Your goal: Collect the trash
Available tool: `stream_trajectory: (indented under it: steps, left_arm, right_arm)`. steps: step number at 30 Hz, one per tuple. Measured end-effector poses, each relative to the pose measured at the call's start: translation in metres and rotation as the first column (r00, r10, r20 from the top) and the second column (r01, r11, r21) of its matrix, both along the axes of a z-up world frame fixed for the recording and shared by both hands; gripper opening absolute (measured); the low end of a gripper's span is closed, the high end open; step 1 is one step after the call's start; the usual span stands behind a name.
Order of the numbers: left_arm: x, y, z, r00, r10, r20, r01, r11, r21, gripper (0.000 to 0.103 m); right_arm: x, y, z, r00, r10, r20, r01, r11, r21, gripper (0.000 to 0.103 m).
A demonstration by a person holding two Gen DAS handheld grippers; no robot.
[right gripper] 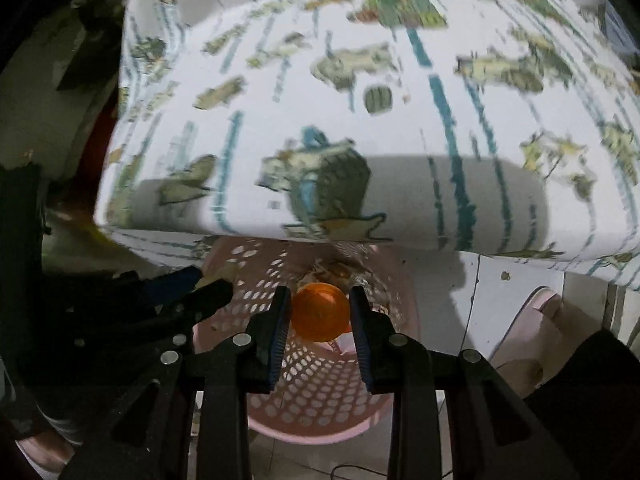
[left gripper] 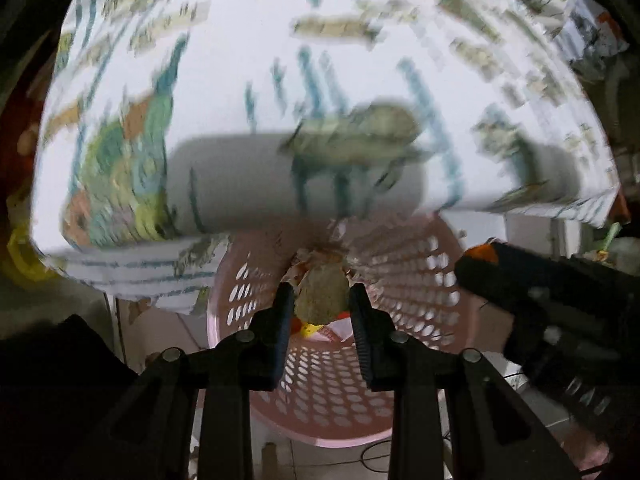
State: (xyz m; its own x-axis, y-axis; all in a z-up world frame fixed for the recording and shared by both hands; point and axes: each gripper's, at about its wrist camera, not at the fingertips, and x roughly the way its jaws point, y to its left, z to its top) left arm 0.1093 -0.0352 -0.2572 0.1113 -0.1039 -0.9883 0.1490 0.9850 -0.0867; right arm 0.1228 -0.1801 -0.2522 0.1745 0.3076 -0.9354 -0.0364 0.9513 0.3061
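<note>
A pink perforated basket [left gripper: 420,280] stands on the floor under the table edge, with some litter at its bottom. Over its mouth my left gripper [left gripper: 321,304] is shut on a beige crumpled lump of trash [left gripper: 322,296]. In the right wrist view my right gripper [right gripper: 320,312] is shut on a round orange translucent piece [right gripper: 320,312], also held over the same basket [right gripper: 320,392]. The right gripper [left gripper: 552,320] shows at the right of the left wrist view. The left gripper [right gripper: 176,296] shows at the left of the right wrist view. Both views are blurred.
A table with a white cloth printed with green and blue figures [left gripper: 320,80] overhangs the far side of the basket. White floor tiles [right gripper: 500,300] and a thin dark cable [right gripper: 472,308] lie to the right. A pink object [right gripper: 532,320] stands at the right.
</note>
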Motion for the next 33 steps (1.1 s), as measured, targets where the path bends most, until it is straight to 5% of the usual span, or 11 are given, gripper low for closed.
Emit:
stream_trajectory:
  steps: [4, 5, 6, 7, 9, 15, 21, 26, 33]
  left_arm:
    - [-0.003, 0.000, -0.008, 0.999, -0.034, -0.007, 0.034, 0.998, 0.044, 0.033]
    - [-0.004, -0.002, -0.008, 0.999, -0.049, -0.007, 0.050, 0.998, 0.047, 0.039]
    - [-0.005, -0.004, -0.008, 0.998, -0.065, -0.006, 0.065, 0.996, 0.056, 0.059]
    - [-0.007, -0.006, -0.008, 0.997, -0.074, -0.001, 0.074, 0.995, 0.072, 0.070]
    - [-0.008, -0.007, -0.007, 0.997, -0.076, 0.002, 0.076, 0.993, 0.086, 0.071]
    - [-0.001, 0.000, 0.012, 0.999, -0.044, 0.028, 0.041, 0.996, 0.075, 0.070]
    - [0.003, 0.017, 0.065, 0.993, 0.010, 0.114, -0.014, 0.999, 0.035, 0.070]
    - [-0.006, 0.028, 0.125, 0.977, 0.018, 0.211, -0.040, 0.994, 0.098, 0.069]
    - [-0.044, 0.057, 0.211, 0.910, 0.070, 0.408, -0.060, 0.998, -0.037, 0.069]
  right_arm:
    - [0.003, -0.007, -0.015, 0.999, -0.032, -0.027, 0.031, 0.999, -0.011, 0.032]
    - [0.004, -0.009, -0.017, 0.999, -0.043, -0.033, 0.042, 0.999, -0.017, 0.033]
    - [0.005, -0.012, -0.019, 0.997, -0.056, -0.048, 0.056, 0.998, -0.007, 0.035]
    - [0.006, -0.013, -0.020, 0.997, -0.062, -0.056, 0.062, 0.998, 0.006, 0.046]
    - [0.006, -0.015, -0.021, 0.996, -0.076, -0.055, 0.078, 0.996, 0.034, 0.059]
    - [0.004, -0.014, -0.005, 0.996, -0.085, -0.019, 0.085, 0.996, 0.013, 0.059]
    - [-0.011, -0.001, 0.075, 0.976, -0.080, 0.204, 0.102, 0.990, -0.100, 0.059]
    - [-0.025, -0.001, 0.137, 0.935, -0.078, 0.346, 0.133, 0.981, -0.139, 0.059]
    - [-0.086, -0.002, 0.233, 0.808, -0.074, 0.585, 0.189, 0.972, -0.138, 0.059]
